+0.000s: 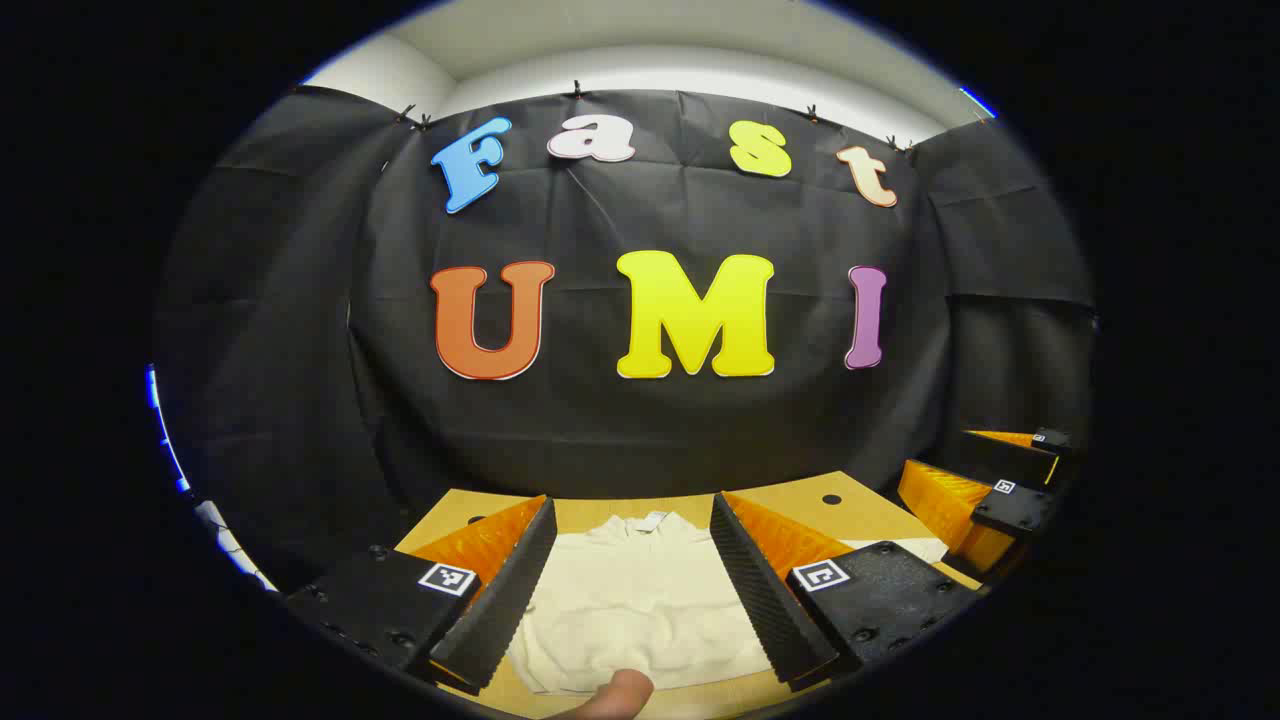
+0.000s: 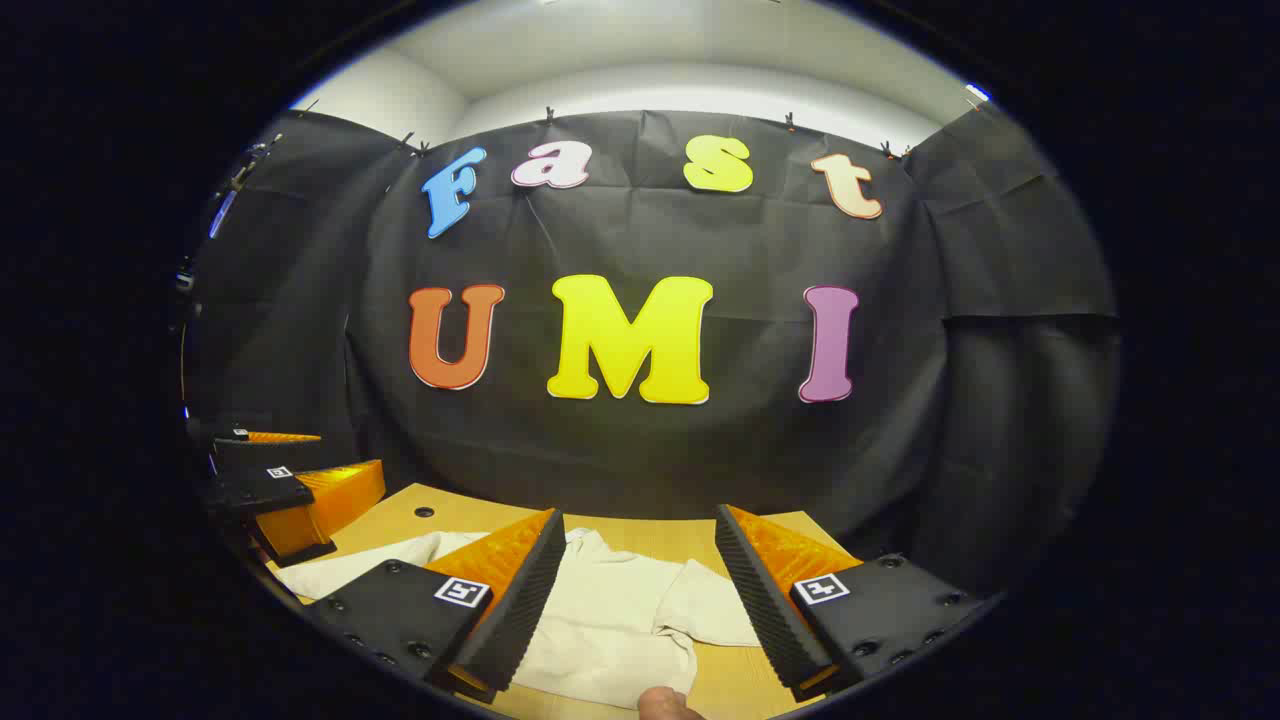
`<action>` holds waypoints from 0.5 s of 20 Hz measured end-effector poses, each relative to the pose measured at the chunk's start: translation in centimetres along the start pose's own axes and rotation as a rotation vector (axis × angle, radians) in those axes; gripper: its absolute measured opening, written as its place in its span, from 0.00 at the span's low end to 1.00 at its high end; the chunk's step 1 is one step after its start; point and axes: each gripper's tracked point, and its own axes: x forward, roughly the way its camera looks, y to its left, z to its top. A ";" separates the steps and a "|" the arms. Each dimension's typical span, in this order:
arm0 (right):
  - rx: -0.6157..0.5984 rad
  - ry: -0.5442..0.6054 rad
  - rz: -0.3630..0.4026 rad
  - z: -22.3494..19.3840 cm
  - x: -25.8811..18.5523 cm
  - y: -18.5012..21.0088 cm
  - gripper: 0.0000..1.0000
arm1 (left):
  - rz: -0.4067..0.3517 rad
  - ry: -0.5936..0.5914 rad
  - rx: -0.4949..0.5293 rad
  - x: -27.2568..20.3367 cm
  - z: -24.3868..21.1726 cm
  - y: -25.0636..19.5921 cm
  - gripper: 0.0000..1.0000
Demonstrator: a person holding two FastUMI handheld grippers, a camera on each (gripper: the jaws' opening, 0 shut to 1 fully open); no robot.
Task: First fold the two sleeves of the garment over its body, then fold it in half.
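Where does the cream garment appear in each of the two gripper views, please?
Left gripper view: garment lies bottom centre, between the open fingers, collar away.
Right gripper view: garment lies bottom centre-left, sleeve reaching right.
Shared landmark: the wooden table beneath it.

table: light wood top (image 1: 800, 500); also seen in right gripper view (image 2: 740, 680); runs back to the foot of the cloth wall
table hole: small dark round hole (image 1: 831, 498) near the far right corner in left gripper view; same kind of hole (image 2: 424, 511) near the far left edge in right gripper view
booth wall: black cloth (image 1: 600, 420); creased, hangs in panels; wraps round both sides (image 2: 1000, 400)
clips: small dark clips (image 1: 577, 90) pinch the cloth's top edge; several along the line (image 2: 549, 113)
room wall: pale, plain (image 1: 640, 60) above the cloth; corner visible upper left (image 2: 400, 95)
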 end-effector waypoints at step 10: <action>0.009 -0.009 0.012 0.2 0.9 -0.8 0.94 | 0.024 0.013 -0.026 0.9 -0.4 -0.3 0.99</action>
